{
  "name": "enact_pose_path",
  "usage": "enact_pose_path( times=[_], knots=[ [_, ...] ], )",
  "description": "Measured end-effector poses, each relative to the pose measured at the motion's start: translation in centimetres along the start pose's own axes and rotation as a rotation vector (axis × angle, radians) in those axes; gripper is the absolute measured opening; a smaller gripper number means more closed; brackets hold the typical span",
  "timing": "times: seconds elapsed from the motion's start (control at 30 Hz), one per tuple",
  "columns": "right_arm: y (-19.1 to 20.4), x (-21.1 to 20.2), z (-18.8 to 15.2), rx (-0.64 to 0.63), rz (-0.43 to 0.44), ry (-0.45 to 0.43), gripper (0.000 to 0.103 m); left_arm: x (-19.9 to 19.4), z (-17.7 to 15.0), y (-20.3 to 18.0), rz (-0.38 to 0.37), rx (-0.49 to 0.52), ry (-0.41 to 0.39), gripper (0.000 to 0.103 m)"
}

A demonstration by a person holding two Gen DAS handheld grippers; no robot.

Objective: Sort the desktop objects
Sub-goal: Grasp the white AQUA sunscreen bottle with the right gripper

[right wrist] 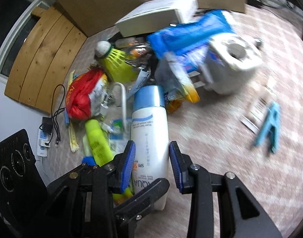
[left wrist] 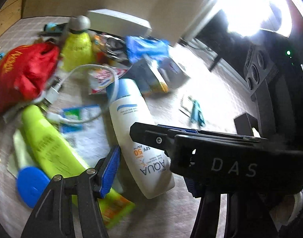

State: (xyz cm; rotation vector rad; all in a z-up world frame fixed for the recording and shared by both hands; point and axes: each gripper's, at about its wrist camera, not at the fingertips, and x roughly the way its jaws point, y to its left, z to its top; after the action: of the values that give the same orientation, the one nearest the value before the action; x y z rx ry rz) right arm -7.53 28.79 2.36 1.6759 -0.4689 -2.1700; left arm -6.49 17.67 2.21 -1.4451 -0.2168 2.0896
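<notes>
Both claws straddle the white sunscreen bottle [right wrist: 149,127] — right claw [right wrist: 152,165] half-open, left claw [left wrist: 124,144] wider, neither visibly gripping.

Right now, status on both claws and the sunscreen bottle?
Right claw open, straddling sunscreen bottle, pads not pressing. Left claw open beside it, holding nothing. Yellow tube and white cable crowd the left side.

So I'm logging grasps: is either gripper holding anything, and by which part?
Nothing is clearly held. The right gripper straddles the sunscreen bottle's lower body, pads not visibly pressing; the left gripper hangs over it.
</notes>
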Motion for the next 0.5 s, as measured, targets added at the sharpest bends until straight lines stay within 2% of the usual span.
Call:
enact_pose_path(
  times=[0.33, 0.4, 0.5],
  knots=[
    [-5.3, -3.2, -4.0, 0.08, 0.021, 0.002, 0.034, 2.1, -2.7, -5.3, -0.01, 0.059, 0.049, 0.055],
    [-6.0, -3.5, -4.5, 0.083, 0.017, 0.002, 0.034, 2.6, -3.2, -6.2, -0.019, 0.058, 0.057, 0.049],
    [-6.9, -4.1, -5.3, 0.085, -0.006, -0.006, 0.034, 2.8, -3.8, -7.7, -0.015, 0.076, 0.056, 0.047]
  ],
)
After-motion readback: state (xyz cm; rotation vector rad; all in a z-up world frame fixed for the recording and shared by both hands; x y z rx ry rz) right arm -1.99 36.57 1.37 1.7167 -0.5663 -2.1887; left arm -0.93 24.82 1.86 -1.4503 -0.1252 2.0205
